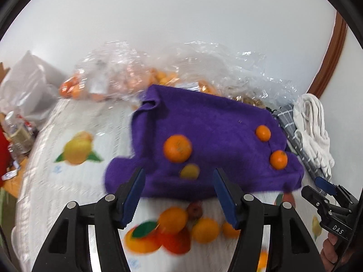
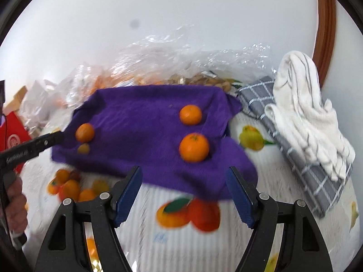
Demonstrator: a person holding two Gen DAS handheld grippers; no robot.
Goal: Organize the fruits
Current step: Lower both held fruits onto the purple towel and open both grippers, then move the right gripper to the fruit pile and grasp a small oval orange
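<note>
A purple cloth lies on a fruit-printed tablecloth. On it sit three mandarins: a large one, two smaller ones at the right, and a small yellow-green fruit. My left gripper is open and empty, hovering just before the yellow-green fruit. In the right wrist view the cloth carries the same mandarins. My right gripper is open and empty at the cloth's near edge.
Clear plastic bags holding oranges and nuts lie behind the cloth. A grey checked cloth with a white towel on it lies at the right. Clutter and a red box stand at the left. A white wall is behind.
</note>
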